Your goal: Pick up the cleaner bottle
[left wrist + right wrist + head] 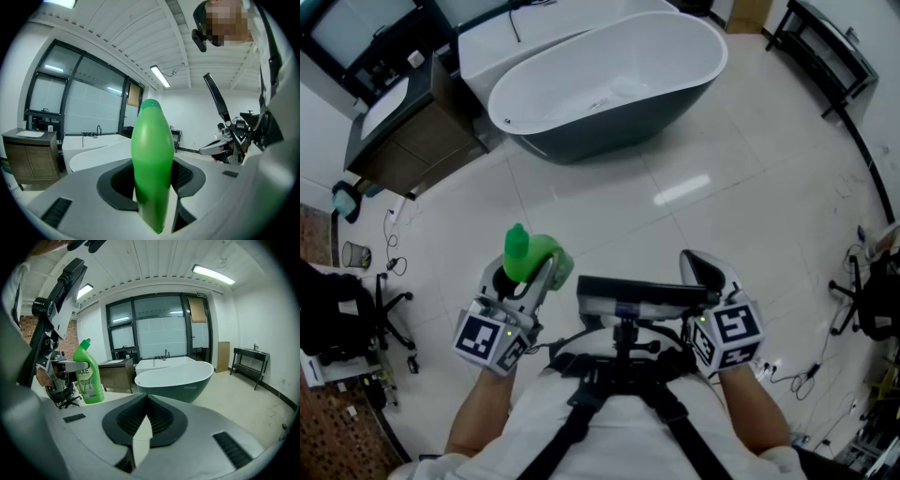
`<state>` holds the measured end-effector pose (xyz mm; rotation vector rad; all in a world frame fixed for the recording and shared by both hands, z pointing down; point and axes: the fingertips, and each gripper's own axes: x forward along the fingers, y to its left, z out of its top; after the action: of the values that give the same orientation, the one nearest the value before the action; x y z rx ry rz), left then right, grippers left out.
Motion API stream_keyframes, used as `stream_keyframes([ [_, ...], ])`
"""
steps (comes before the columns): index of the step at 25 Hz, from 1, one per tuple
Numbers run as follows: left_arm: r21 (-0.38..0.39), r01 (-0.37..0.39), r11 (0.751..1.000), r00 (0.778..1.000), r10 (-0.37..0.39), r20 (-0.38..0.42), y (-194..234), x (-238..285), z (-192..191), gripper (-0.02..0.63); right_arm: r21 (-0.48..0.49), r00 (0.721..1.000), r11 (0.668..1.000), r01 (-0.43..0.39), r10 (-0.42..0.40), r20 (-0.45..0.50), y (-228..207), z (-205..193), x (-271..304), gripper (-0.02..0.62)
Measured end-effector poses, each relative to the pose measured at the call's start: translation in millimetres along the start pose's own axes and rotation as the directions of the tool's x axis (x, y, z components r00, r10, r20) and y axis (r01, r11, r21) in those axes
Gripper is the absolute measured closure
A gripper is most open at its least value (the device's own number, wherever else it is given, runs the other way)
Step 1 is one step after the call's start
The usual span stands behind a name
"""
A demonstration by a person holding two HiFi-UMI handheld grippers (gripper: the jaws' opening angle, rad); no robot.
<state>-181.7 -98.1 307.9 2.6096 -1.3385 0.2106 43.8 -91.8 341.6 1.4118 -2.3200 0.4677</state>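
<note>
The cleaner bottle [540, 253] is bright green with a bent neck and is held off the floor in front of the person. My left gripper [528, 278] is shut on its body. In the left gripper view the bottle [151, 159] stands upright between the jaws and fills the gap. From the right gripper view the same bottle [89, 378] shows at the left with its label facing me. My right gripper [700, 265] hovers to the right of the bottle, apart from it. Its jaws [142, 430] are shut with nothing between them.
A white and dark-grey bathtub [609, 75] stands ahead on the glossy tiled floor [694, 197]. A wooden vanity [412, 131] is at the far left and a black rack [825, 47] at the far right. A black office chair [356, 309] and cables lie at the left.
</note>
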Motion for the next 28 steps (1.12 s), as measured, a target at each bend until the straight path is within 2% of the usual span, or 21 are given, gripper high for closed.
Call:
stream_keyframes([
  [28,0.011,-0.012,1.000,1.000,0.012,-0.013,-8.7,-20.8,-1.2,0.439,-0.060,1.000,0.998,-0.015,0.017,0.026,-0.2,12.2,-9.3,0.591],
])
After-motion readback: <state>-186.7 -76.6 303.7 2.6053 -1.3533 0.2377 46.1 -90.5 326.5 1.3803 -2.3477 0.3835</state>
